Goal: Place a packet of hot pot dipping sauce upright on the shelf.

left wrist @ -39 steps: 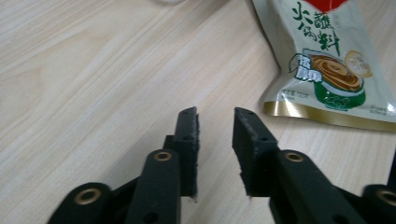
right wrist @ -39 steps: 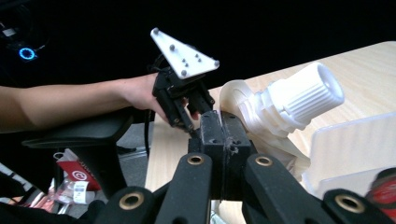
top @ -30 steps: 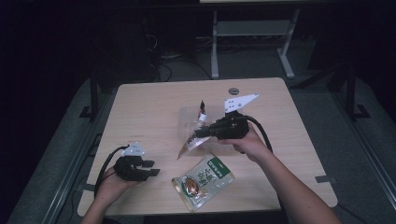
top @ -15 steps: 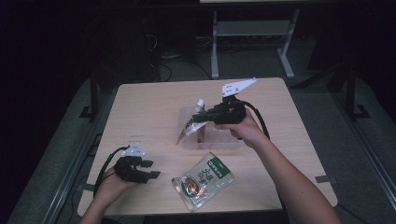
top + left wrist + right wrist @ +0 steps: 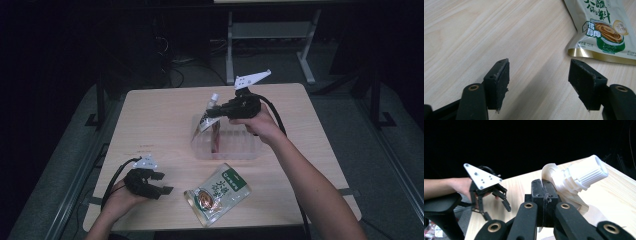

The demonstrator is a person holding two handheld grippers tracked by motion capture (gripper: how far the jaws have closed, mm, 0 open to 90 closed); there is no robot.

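Note:
My right gripper (image 5: 214, 114) hangs over the clear plastic tray (image 5: 240, 150), shut on a spouted pouch (image 5: 202, 125) near its white screw cap (image 5: 214, 97). In the right gripper view the jaws (image 5: 544, 192) pinch the pouch just below the ribbed cap (image 5: 586, 172). My left gripper (image 5: 167, 184) rests low at the table's front left. Its jaws have just been opening and stand open (image 5: 541, 72) with nothing but bare wood between them. A green food packet (image 5: 217, 192) lies flat to its right, and its lower corner (image 5: 599, 27) shows beyond the left jaws.
The wooden table (image 5: 160, 115) ends at a front edge close to the left hand. The left gripper with its grey plate (image 5: 482, 178) shows far off in the right gripper view. A metal stand (image 5: 270, 32) is on the dark floor behind the table.
My right gripper has carried the spouted pouch up and toward the back of the table, over the tray. The left hand has stayed put while its jaws spread wider.

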